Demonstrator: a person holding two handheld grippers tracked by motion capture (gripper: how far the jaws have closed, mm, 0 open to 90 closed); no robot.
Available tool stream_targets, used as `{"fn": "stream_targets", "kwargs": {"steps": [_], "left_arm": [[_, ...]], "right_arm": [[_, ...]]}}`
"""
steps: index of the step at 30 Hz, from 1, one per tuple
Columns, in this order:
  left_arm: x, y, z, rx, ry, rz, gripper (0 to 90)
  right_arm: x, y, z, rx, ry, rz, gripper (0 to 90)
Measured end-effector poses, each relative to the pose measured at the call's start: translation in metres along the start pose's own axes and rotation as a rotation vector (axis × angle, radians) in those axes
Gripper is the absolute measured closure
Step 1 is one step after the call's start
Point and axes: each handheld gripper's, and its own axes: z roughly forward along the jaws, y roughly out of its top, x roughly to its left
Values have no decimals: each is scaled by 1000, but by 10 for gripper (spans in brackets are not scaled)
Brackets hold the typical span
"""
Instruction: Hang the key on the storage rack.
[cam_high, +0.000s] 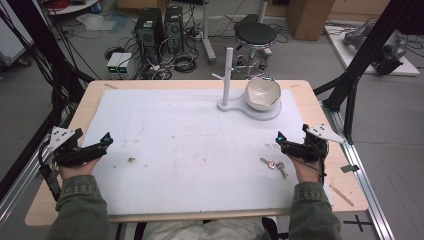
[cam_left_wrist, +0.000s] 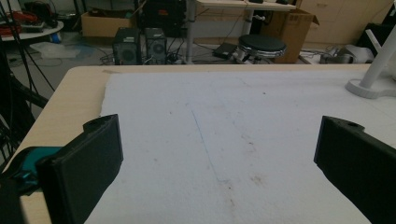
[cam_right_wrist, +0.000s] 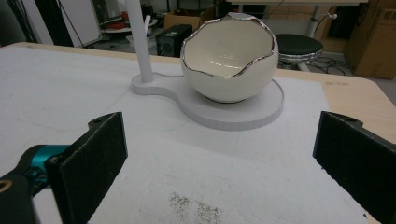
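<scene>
Item: keys (cam_high: 274, 165), a small bunch of metal keys on a ring, lying flat on the white mat (cam_high: 190, 150), just beside the right tool (cam_high: 280, 141) on its inner side and well short of the bowl (cam_high: 262, 93).

Landmark: egg-shaped bowl (cam_right_wrist: 229, 58), white with a jagged silver rim, seated on the round pad of a white stand (cam_right_wrist: 233, 114) whose post (cam_high: 228, 75) rises just beside the bowl.

Handling, judged: the keys look light, stiff and hard, loosely jointed at the ring, so they are likely to swing and slip on smooth metal. Lying flat, they offer little height; the ring or a key's head looks the surest hold, pinched from above. The bowl appears thin-walled and fragile.

Right tool: jaws wide apart, nothing between them, aimed toward the bowl.

Left tool (cam_high: 100, 145): jaws wide apart, nothing held, resting at the mat's edge, far across the table (cam_high: 65, 165) from the bowl.
</scene>
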Motion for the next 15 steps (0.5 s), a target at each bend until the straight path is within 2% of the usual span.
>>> {"fn": "stream_targets", "kwargs": {"steps": [11, 15], "left_arm": [[0, 0, 2, 0, -5, -2, 17], [0, 0, 2, 1, -6, -2, 17]], "right_arm": [[-1, 1, -2, -3, 5, 3, 19], [0, 1, -1, 7, 22, 6, 19]]}}
